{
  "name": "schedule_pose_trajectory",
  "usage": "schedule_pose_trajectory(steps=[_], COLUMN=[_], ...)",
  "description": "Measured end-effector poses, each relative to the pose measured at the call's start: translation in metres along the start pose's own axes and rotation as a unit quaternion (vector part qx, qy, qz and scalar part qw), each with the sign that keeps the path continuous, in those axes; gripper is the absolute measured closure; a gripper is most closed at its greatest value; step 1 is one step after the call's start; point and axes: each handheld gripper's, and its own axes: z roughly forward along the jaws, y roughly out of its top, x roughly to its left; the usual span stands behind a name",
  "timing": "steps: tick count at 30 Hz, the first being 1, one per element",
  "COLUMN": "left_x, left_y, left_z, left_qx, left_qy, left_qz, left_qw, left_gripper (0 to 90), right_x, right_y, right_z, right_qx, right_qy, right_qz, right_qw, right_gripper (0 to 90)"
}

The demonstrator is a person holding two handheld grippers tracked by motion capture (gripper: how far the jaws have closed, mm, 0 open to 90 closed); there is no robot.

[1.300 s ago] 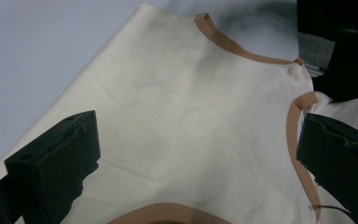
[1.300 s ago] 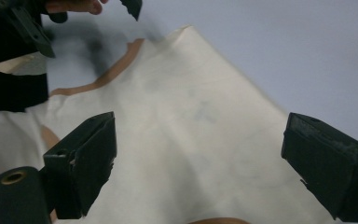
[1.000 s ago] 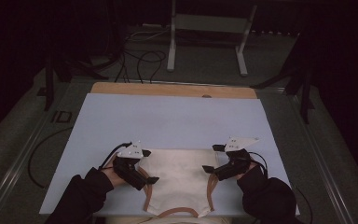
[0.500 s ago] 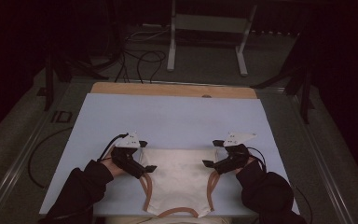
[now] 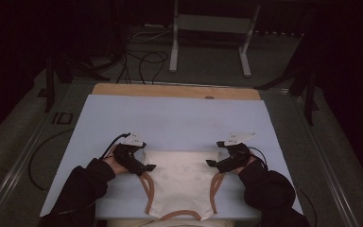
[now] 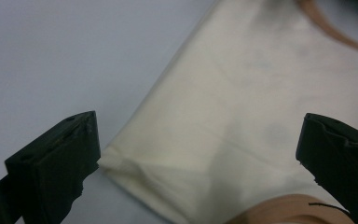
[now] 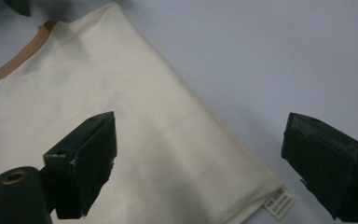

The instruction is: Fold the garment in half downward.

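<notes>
Since the frame a second ago both my grippers have slid outward and a bit up the frame, off the middle of the cloth and out to its two far corners; the garment's folded top edge sits about where it did.

Left gripper [image 5: 147, 166] sits at the lower-left centre of the high view, jaws wide, nothing held. In the left gripper view the folded corner of the garment [image 6: 223, 140] lies between the jaws, touching neither as far as I can tell. Right gripper [image 5: 211, 162] is at the lower-right centre, also spread wide and empty; in its own view the other corner with a small white label [image 7: 279, 204] sits low in the frame between the jaws.

The garment [image 5: 182, 182] is a cream top with brown trim [image 5: 146, 189], flat on the pale blue mat [image 5: 179, 123], bottom centre of the high view, its near end hanging off the table edge.

My read: I'm folding or smoothing it, now at the lining-up-for-a-grab stage. Next move calls for dropping both claws onto the corners, pinching both layers evenly, then lifting together so the fold doesn't skew. Thin fabric may slip from a shallow bite.
</notes>
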Motion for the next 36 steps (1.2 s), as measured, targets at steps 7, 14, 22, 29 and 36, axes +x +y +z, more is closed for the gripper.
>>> schedule_pose_trajectory(steps=[7, 14, 22, 29, 36], left_x=[0.01, 0.023, 0.03, 0.024, 0.02], left_y=[-0.008, -0.012, -0.015, -0.015, -0.017], left_z=[0.007, 0.012, 0.015, 0.016, 0.013], left_qx=[0.016, 0.021, 0.027, 0.03, 0.03], left_qy=[0.026, 0.047, 0.056, 0.051, 0.039], left_qz=[-0.004, -0.015, -0.02, -0.008, -0.006], left_qw=[0.9995, 0.9986, 0.9979, 0.9982, 0.9988], left_gripper=[7.3, 24.6, 39.8, 51.4, 74.5], right_x=[-0.005, -0.017, -0.032, -0.03, -0.027], right_y=[-0.008, -0.015, -0.023, -0.024, -0.021], right_z=[0.007, 0.011, 0.017, 0.021, 0.019], right_qx=[0.011, 0.027, 0.058, 0.069, 0.078], right_qy=[-0.002, -0.008, -0.031, -0.033, -0.026], right_qz=[0.006, 0.023, 0.029, 0.01, 0.004], right_qw=[0.9999, 0.9993, 0.9975, 0.997, 0.9966], right_gripper=[10.4, 14.8, 30.6, 46.8, 80.9])
